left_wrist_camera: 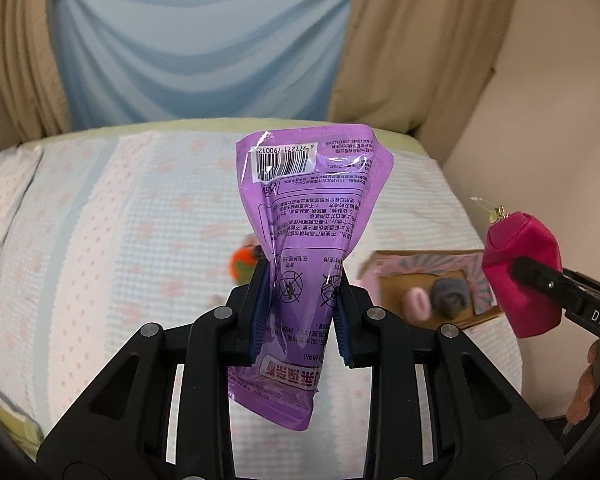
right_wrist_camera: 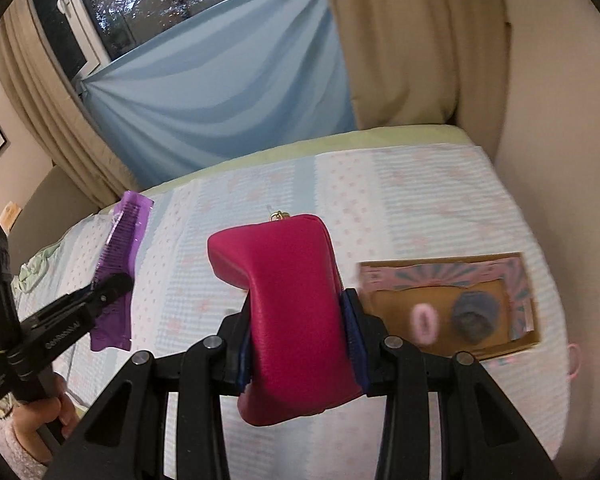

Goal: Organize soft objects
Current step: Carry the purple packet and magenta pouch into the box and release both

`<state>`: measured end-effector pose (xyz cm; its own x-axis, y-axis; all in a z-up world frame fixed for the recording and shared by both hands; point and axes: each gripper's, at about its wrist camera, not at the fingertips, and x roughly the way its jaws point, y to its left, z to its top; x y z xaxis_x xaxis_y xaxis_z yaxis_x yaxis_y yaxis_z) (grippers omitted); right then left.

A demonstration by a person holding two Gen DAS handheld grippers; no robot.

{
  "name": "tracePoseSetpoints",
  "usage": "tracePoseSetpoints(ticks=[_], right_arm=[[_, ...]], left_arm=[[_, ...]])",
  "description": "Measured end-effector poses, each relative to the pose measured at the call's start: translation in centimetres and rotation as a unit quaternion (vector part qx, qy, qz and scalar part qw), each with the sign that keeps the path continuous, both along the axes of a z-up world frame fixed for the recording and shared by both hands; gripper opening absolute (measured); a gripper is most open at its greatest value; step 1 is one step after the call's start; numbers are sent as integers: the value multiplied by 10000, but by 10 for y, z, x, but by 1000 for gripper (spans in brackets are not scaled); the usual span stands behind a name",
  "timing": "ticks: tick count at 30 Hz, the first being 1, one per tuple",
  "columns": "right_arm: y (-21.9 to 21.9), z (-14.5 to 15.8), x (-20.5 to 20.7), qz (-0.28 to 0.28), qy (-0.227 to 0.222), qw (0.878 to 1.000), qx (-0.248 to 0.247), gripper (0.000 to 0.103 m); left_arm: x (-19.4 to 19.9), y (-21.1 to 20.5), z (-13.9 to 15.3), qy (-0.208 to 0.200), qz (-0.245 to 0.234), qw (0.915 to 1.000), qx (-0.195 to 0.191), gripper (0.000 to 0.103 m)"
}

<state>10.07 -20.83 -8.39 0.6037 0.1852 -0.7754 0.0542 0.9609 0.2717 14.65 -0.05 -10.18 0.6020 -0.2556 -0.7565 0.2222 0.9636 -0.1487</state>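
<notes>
Left gripper (left_wrist_camera: 302, 308) clamps purple packet (left_wrist_camera: 300, 216); right gripper (right_wrist_camera: 300, 344) clamps pink pouch (right_wrist_camera: 288, 304).

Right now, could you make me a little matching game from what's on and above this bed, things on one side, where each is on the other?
Things:
1. purple packet
2. magenta pouch
3. pink fluffy ring
4. orange toy

Places:
A. in the cardboard box
B. lying on the bedspread
C. held in the left gripper
D. held in the right gripper

Pairs: 1-C, 2-D, 3-A, 4-B
</notes>
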Motion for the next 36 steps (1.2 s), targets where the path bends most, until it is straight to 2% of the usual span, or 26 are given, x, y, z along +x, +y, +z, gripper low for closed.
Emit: tracePoseSetpoints(ticks=[3,6,14,20,24,27,31,36], right_arm=[[-38,8,-12,-34,-40,9999,-101,36],[-74,7,-17,-59,-20,9999,-149,36],[-154,-23,-11,-123,275,9995,-94,36],[-196,-68,8,-230,706,9972,29,36],[-211,-108,24,-241,1019,9943,179,36],[-217,-137,34,-267,1212,9917,348,36],[-219,-170,45,-342,1393,9883,516,36],[-223,-209,54,-554,1723,9802,801,36]], left_arm=[[-7,-36,4,2,-8,10000,-93,26],[-10,-73,-5,88,-66,9999,-82,26],[3,-165,-55,484,-162,9987,-77,26],[23,-215,-109,973,-266,9948,121,26],[38,-237,-153,1340,-350,9899,302,26],[48,-252,-180,1454,-459,9872,463,26],[64,-262,-220,1626,-599,9828,637,26],[70,-263,-246,1850,-553,9789,675,26]])
